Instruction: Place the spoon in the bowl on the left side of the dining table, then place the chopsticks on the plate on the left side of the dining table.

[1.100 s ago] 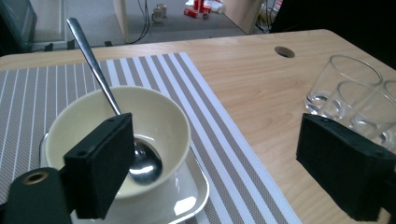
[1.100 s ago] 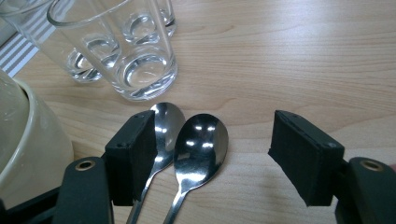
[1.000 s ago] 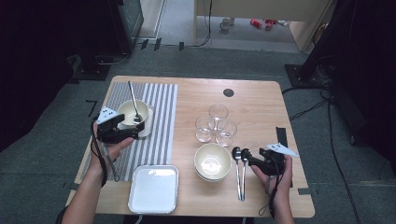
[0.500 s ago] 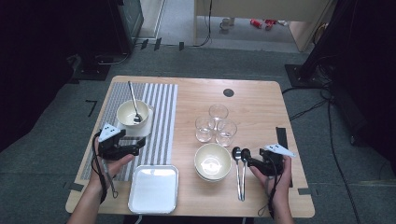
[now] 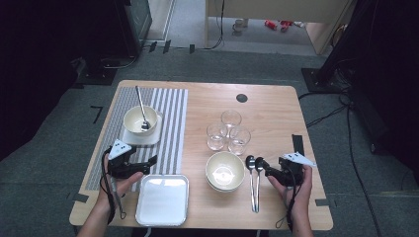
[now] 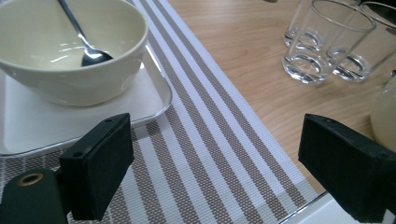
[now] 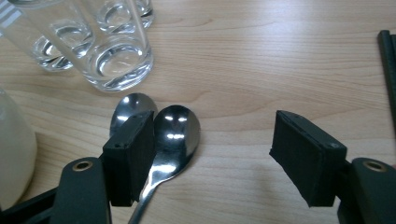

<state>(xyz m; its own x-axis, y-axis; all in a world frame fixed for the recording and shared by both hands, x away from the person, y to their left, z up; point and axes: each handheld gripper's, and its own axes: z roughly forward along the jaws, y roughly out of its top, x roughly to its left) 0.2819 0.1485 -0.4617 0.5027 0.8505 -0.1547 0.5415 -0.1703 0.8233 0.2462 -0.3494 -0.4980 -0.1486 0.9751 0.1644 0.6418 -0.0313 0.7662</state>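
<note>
Right gripper at the spoons, left gripper idle over the mat.

Near edge: right gripper (image 5: 269, 171), jaws spread wide, low over two shiny metal spoons (image 7: 173, 135) lying side by side on the wooden table (image 5: 276, 113), beside the stacked cream bowls (image 5: 225, 170). Risk: one jaw sits over the spoons, so closing may pinch both or skid them. Left gripper (image 5: 148, 162), jaws open and empty, hovers level over the striped woven placemat (image 6: 210, 154). Farther: three clear glass tumblers (image 5: 228, 131) and cream bowl holding a spoon (image 5: 141, 120).
</note>
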